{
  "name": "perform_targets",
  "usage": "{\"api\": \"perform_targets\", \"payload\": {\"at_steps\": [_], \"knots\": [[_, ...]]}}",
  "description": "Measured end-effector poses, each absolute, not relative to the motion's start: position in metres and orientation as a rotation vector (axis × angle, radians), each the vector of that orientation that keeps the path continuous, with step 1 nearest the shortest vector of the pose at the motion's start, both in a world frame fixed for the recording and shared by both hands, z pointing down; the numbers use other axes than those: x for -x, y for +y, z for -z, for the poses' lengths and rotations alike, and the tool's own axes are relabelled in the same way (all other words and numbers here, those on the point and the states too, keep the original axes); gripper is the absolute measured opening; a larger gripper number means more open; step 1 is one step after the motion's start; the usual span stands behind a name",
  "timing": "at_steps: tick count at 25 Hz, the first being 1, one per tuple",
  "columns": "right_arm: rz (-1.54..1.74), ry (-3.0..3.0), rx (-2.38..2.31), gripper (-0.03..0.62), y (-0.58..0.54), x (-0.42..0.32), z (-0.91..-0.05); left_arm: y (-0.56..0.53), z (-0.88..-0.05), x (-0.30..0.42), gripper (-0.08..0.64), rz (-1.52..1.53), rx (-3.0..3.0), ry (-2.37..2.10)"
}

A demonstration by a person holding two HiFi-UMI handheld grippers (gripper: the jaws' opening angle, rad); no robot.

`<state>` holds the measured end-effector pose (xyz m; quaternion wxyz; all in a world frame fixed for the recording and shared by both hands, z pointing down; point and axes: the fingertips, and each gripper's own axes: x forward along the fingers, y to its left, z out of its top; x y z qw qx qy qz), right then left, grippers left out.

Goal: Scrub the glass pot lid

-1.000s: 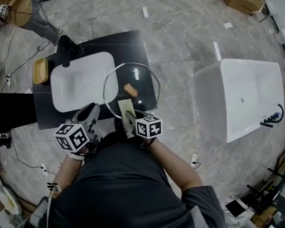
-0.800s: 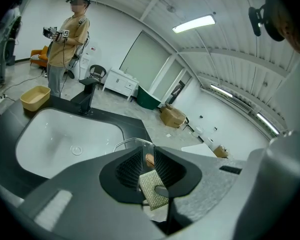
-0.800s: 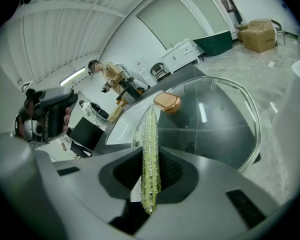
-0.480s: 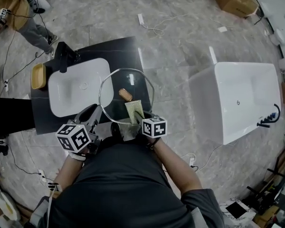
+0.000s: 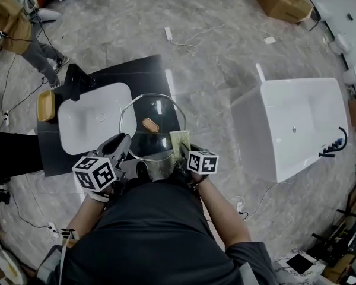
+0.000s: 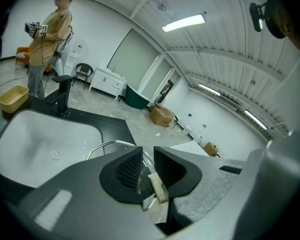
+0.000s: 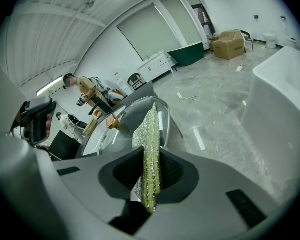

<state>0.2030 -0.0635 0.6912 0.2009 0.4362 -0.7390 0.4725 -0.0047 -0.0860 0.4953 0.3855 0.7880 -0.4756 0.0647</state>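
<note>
The glass pot lid [image 5: 160, 114] with its brown knob [image 5: 149, 124] is held tilted over the black counter, beside the sink. My left gripper [image 5: 124, 144] is shut on the lid's near left rim; in the left gripper view that metal rim [image 6: 109, 143] runs in between the jaws of the left gripper [image 6: 147, 159]. My right gripper [image 5: 183, 152] is shut on a yellow-green scrub sponge [image 5: 179, 141], pressed against the lid's near right edge. In the right gripper view the sponge [image 7: 150, 139] stands on edge between the jaws of the right gripper [image 7: 151, 159], against the glass pot lid [image 7: 122, 126].
A white sink basin [image 5: 95, 120] sits in the black counter [image 5: 139, 70], with a black faucet [image 5: 77, 76] and a yellow tub [image 5: 45, 104] behind it. A white bathtub [image 5: 291, 123] stands to the right. A person [image 5: 15, 16] stands at far left; cables lie on the floor.
The sponge has slid rightward across the lid, from its near middle to its near right edge. The lid has come closer to me and tilted. Both grips are unchanged.
</note>
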Motion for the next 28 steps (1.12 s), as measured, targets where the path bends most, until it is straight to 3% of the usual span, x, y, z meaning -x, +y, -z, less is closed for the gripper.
{"api": "perform_targets", "payload": {"at_steps": [10, 28], "knots": [[-1.254, -1.892, -1.469, 0.055, -0.141, -0.256, -0.657, -0.071, -0.492, 0.049, 0.071, -0.091, -1.943, -1.290], [-0.894, -1.887, -1.171, 0.055, -0.248, -0.109, -0.669, -0.019, -0.515, 0.196, 0.071, 0.070, -1.704, -1.488]]}}
